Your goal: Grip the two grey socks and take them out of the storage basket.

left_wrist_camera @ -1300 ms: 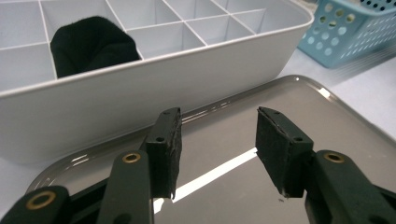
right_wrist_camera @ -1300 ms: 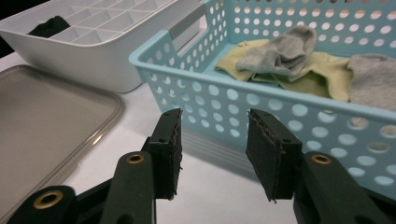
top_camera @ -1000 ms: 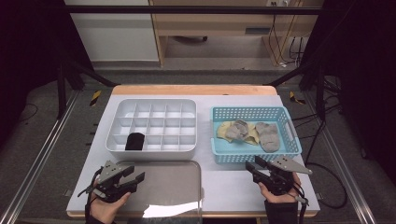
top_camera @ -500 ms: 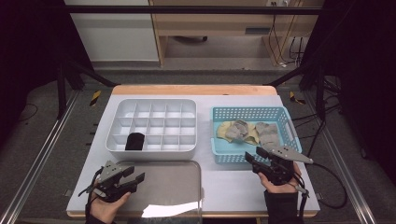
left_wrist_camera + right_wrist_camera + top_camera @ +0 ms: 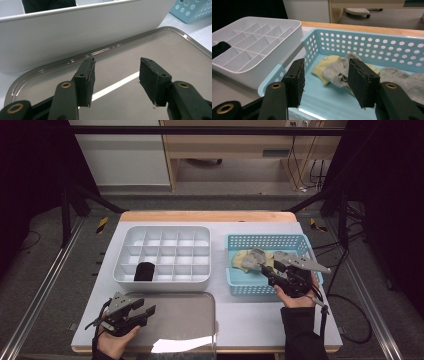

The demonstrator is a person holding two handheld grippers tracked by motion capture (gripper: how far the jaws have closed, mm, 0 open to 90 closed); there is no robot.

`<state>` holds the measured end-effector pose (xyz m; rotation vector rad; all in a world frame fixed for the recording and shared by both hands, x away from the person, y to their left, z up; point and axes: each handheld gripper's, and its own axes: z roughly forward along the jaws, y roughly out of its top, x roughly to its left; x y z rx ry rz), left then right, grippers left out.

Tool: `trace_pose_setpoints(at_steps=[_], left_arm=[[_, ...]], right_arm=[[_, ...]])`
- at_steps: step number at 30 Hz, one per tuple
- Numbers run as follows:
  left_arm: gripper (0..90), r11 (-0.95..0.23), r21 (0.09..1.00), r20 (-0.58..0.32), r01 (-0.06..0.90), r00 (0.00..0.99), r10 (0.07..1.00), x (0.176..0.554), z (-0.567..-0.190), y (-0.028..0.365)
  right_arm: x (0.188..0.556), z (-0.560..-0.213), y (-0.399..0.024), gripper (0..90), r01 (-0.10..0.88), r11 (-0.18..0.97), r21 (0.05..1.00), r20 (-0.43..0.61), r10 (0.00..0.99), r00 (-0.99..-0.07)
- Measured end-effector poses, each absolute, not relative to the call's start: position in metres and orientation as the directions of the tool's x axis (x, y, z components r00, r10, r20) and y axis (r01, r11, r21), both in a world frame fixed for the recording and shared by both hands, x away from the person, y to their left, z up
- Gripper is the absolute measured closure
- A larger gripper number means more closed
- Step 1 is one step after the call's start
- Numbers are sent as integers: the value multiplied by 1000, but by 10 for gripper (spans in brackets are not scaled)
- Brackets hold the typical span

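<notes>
Tabletop basket [image 5: 372, 47] holds a grey sock [image 5: 337, 71] just beyond the right tool's [image 5: 325, 83] parted, empty jaws.

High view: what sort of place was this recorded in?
Probably a lab or workshop set up for recording, not a home. A black frame and dark drapes surround the white table, cables trail on the grey floor behind, and a wooden workbench stands beyond.

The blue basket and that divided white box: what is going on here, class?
A person works with two handheld grippers. The right gripper, jaws open and just widened, nothing between them, reaches over the blue basket toward the grey and yellow socks. The left gripper waits open over the grey tray. One black sock sits in the white divided box.
</notes>
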<state>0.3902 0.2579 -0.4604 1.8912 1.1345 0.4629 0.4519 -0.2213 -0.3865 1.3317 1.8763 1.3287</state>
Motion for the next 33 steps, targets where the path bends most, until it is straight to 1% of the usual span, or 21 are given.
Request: trace_pose_setpoints(at_steps=[6,8,10,13,22,24,26,33], left_arm=[[455,-217,818,-111,533,517,849,391,-461,258],[458,-218,819,-112,532,519,848,391,-461,258],[459,-218,818,-112,533,519,847,391,-462,258],[459,-220,815,-111,535,518,848,392,-463,258],[460,-223,813,-109,537,518,848,392,-464,258],[461,-224,813,-109,537,518,848,392,-464,258],[462,-225,813,-108,536,519,848,392,-464,258],[464,-234,809,-105,540,524,845,393,-465,257]], right_arm=[[470,-378,-220,487,436,53,898,136,911,-390],[476,-376,-220,491,440,32,898,162,904,-396],[481,-375,-219,493,443,40,896,151,909,-387],[491,-374,-216,492,449,28,893,167,906,-389],[516,-372,-208,487,442,56,895,130,917,-378],[520,-373,-208,491,447,48,893,140,915,-378],[526,-374,-208,492,444,58,894,123,922,-368],[545,-377,-210,487,461,59,885,117,932,-342]])
